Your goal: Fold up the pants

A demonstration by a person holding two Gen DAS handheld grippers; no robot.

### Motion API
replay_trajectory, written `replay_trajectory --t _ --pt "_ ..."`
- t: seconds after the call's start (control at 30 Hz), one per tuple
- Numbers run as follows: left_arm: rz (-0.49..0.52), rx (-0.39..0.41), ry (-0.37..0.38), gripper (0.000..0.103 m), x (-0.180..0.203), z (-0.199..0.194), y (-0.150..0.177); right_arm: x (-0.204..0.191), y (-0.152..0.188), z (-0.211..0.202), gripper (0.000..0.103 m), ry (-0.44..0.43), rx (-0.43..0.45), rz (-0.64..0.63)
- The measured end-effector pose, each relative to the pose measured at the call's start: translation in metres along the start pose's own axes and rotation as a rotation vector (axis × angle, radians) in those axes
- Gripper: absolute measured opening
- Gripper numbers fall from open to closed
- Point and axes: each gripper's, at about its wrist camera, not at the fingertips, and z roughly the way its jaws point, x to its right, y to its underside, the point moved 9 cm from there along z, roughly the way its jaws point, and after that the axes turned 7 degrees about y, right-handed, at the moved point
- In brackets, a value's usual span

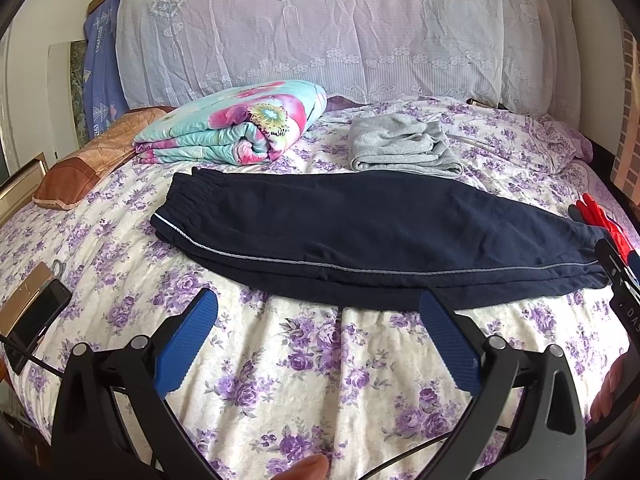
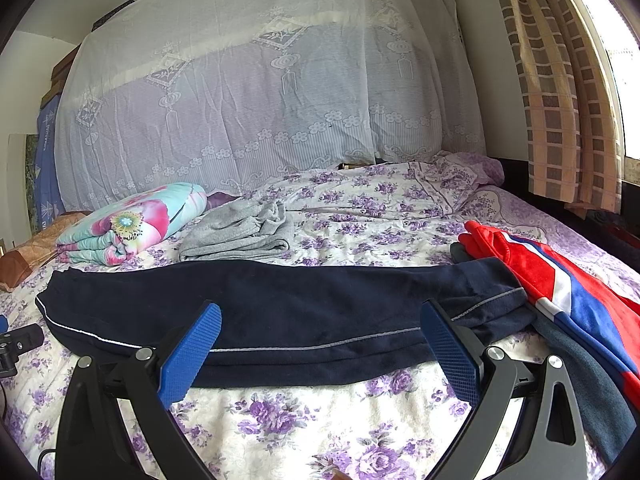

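the pants are navy with a thin pale side stripe, on a cream bedsheet printed with purple roses. behind the pants — a grey garment and a turquoise-and-pink floral quilt; beside their cuffs — red, white and blue fabric.

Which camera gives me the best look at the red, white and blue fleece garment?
The right wrist view: the red, white and blue fleece garment shows broadly, overlapping the navy pants' cuff end. The left wrist view catches only a red sliver at its right edge.

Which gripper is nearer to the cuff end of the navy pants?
Right. The right gripper hangs open beside the navy pants cuffs; the left gripper hangs open nearer their middle.
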Motion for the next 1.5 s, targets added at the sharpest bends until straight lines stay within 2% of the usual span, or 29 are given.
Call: replay_trajectory --t 1.5 --pt "0.0 -0.011 0.001 0.099 0.0022 0.0008 0.0015 -0.0029 -0.0031 -0.0014 0.1 -0.009 0.005 0.007"
